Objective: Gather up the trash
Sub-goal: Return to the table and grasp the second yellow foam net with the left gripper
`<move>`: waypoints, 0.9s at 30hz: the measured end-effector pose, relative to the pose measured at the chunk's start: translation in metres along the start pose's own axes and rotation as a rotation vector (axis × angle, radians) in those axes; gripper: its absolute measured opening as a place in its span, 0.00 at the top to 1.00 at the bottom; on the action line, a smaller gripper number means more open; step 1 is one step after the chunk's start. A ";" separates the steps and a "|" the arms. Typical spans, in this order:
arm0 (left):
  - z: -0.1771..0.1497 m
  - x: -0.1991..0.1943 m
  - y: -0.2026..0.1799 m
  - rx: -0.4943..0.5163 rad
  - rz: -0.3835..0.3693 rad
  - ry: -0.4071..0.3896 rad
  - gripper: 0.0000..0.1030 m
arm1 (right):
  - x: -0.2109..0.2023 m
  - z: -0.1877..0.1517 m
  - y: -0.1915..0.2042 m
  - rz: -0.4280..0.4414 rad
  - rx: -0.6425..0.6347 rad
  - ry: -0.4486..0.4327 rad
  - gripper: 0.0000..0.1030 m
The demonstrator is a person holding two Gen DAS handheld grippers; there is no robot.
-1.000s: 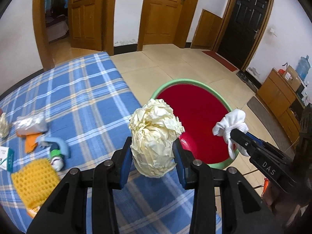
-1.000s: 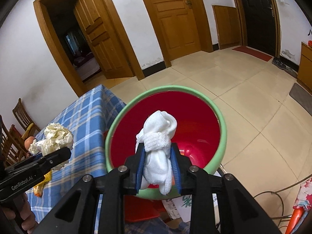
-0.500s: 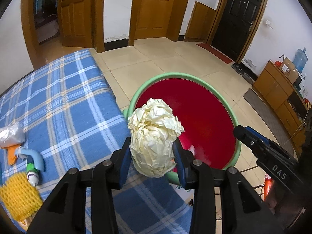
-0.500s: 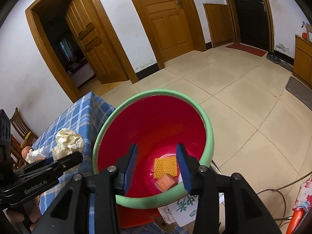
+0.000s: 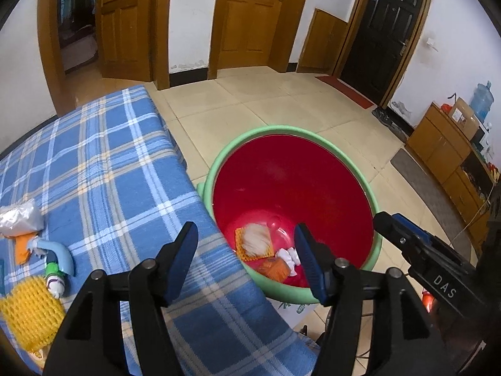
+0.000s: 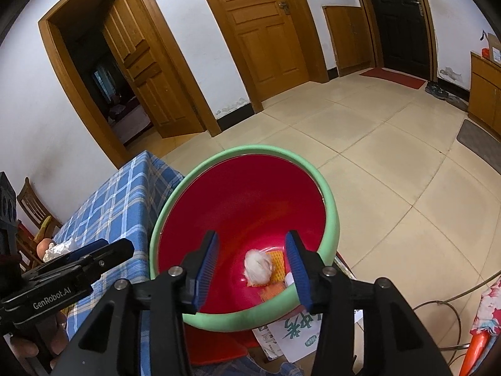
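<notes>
Several pieces in the bin: the crumpled paper ball [image 5: 256, 239] lies blurred at the bottom of the red bin [image 5: 291, 169], just ahead of and below my fingertips, on a yellow mesh pad [image 5: 241, 250]; a white rag [image 5: 289, 255] and an orange wrapper [image 5: 274, 268] sit beside it.
Left gripper [image 5: 245, 257]: my jaws stand apart with nothing between them; they have just been opening, and only the bin floor shows in the gap.
Right gripper [image 6: 252, 269]: jaws also apart and empty, having just been opening, hanging over the near rim of the bin.
Still to collect: to the left of my left gripper, on the blue plaid tablecloth [image 5: 103, 169], lie a yellow foam net [image 5: 29, 311], a bent blue tube [image 5: 59, 258], an orange scrap [image 5: 22, 247] and a silvery wrapper [image 5: 18, 219].
Handling, my judgement: all of it looks light and soft. The foam net should squash flat, so I would pinch it across its middle. The tube looks stiffer and rounded, likely to slip; I would take it on the straight part near the cap. The wrapper is thin and crinkly; best grabbed at a raised fold.
Beyond: tiled floor [image 5: 281, 103] past the bin, wooden doors [image 5: 250, 15] on the far wall.
</notes>
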State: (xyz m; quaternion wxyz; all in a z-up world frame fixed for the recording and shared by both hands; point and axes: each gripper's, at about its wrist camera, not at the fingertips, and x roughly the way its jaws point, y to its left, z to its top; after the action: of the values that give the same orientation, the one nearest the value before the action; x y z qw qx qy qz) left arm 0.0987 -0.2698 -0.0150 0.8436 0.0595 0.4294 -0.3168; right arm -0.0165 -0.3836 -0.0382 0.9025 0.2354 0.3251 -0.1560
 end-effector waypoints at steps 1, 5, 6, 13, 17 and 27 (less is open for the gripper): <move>0.000 -0.002 0.002 -0.005 0.002 -0.001 0.38 | -0.001 -0.001 0.000 0.002 -0.001 -0.001 0.52; -0.003 -0.010 0.011 -0.029 0.012 -0.007 0.38 | -0.005 -0.001 0.005 0.013 -0.008 -0.005 0.49; -0.004 -0.013 0.014 -0.035 0.016 -0.010 0.38 | -0.006 -0.001 0.007 0.016 -0.010 -0.005 0.48; -0.018 -0.030 0.036 -0.080 0.053 -0.018 0.38 | -0.012 -0.007 0.023 0.046 -0.033 0.002 0.43; -0.027 -0.042 0.055 -0.113 0.084 -0.020 0.38 | -0.013 -0.012 0.036 0.067 -0.048 0.014 0.41; -0.046 -0.074 0.100 -0.198 0.157 -0.051 0.38 | -0.014 -0.021 0.069 0.108 -0.098 0.025 0.39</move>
State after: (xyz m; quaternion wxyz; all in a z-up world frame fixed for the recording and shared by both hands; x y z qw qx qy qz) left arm 0.0937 -0.1380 -0.0049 0.8784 0.0013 0.4308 -0.2072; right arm -0.0078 -0.3123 -0.0209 0.9160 0.2098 0.3305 -0.0881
